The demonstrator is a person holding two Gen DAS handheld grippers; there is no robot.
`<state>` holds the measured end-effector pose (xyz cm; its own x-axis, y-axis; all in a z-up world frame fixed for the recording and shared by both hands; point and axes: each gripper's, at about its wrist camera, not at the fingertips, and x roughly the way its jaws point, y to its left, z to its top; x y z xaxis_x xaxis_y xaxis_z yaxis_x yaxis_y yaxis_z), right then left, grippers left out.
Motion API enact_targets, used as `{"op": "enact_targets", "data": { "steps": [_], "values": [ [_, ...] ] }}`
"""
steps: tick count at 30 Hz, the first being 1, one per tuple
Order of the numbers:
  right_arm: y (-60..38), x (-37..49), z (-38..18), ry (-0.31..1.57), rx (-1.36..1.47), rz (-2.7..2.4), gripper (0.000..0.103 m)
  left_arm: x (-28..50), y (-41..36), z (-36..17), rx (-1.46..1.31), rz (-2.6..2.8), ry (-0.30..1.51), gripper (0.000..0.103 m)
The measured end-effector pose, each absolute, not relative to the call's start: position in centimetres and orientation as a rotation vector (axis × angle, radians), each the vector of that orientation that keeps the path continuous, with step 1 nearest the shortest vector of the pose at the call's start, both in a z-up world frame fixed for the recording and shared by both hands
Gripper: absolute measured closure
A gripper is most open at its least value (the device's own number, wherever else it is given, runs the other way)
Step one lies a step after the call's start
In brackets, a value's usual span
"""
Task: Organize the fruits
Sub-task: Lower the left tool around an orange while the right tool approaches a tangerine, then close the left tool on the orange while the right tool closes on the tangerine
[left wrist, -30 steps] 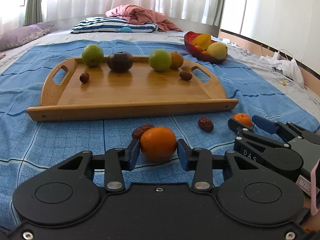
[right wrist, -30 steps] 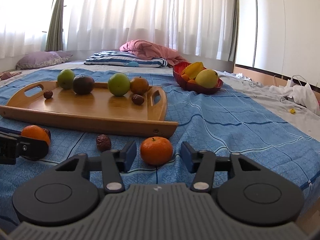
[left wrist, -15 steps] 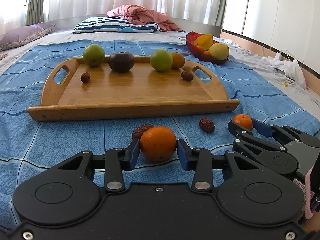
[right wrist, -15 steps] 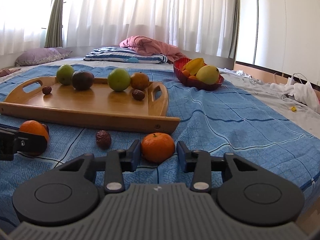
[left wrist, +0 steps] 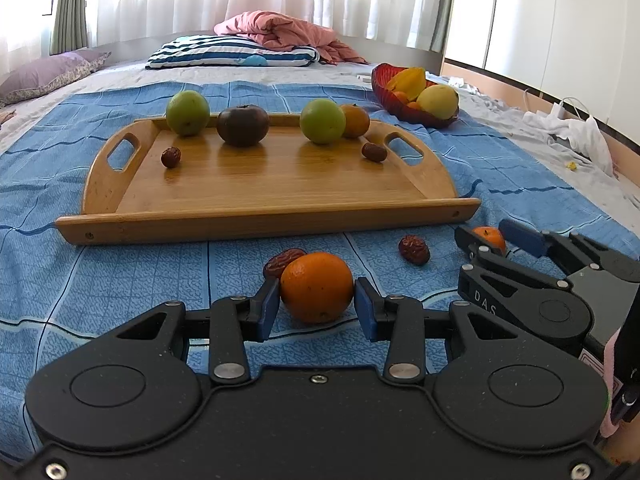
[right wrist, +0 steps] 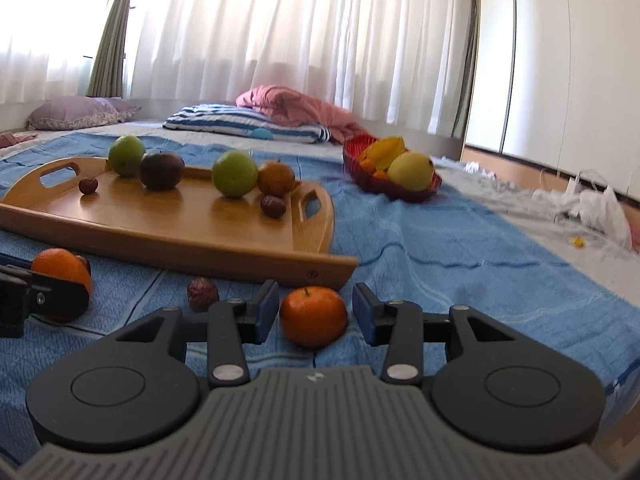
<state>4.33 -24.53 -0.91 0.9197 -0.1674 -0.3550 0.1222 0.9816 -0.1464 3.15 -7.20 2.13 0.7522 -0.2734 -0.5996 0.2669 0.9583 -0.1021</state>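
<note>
On the blue blanket, an orange [left wrist: 316, 286] sits between the pads of my left gripper [left wrist: 316, 308], which is shut on it. A brown date [left wrist: 280, 260] lies just behind it. To the right, a small tangerine [right wrist: 313, 316] lies between the fingers of my right gripper [right wrist: 315, 306], whose jaws are opening, with a gap showing at the right pad. The wooden tray [left wrist: 280, 216] beyond holds two green apples [left wrist: 187, 113], a dark fruit [left wrist: 242, 125], an orange fruit [left wrist: 356, 120] and two dates. Another date [left wrist: 414, 249] lies loose between the grippers.
A red bowl [left wrist: 390, 94] with yellow and orange fruit stands beyond the tray's right end. Pillows and a pink quilt [left wrist: 280, 34] lie at the head of the bed. White cloth and cables [left wrist: 576, 128] are on the right edge. Curtains hang behind.
The right gripper's jaws closed in on the tangerine, then spread apart again. The left gripper and its orange have not moved.
</note>
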Motion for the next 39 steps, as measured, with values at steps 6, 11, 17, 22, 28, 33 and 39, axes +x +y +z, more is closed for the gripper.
{"op": "enact_targets", "data": {
  "steps": [6, 11, 17, 22, 28, 33, 39],
  "values": [
    [-23.9, 4.5, -0.8, 0.376, -0.164, -0.125, 0.059, 3.1, -7.3, 2.1, -0.006, -0.295, 0.654, 0.064],
    [-24.8, 4.9, -1.4, 0.433, -0.095, -0.117, 0.06, 3.1, -7.2, 2.1, -0.005, -0.295, 0.654, 0.064],
    [-24.8, 4.6, -1.8, 0.433, -0.088, -0.108, 0.061, 3.2, -7.3, 2.0, 0.0, -0.295, 0.653, 0.064],
    [-24.7, 4.6, -2.2, 0.427, -0.095, -0.107, 0.061, 3.2, -7.6, 1.8, 0.009, -0.296, 0.651, 0.064],
    [-24.6, 4.6, -2.3, 0.42, -0.095, -0.111, 0.063, 3.1, -8.1, 1.6, 0.032, -0.28, 0.639, 0.065],
    [-24.8, 4.5, -1.8, 0.417, -0.075, -0.103, 0.064, 3.1, -8.1, 2.0, 0.029, -0.282, 0.631, 0.065],
    [-24.4, 4.1, -0.8, 0.392, -0.085, -0.11, 0.064, 3.1, -7.8, 3.4, 0.038, -0.28, 0.585, 0.065]
  ]
}}
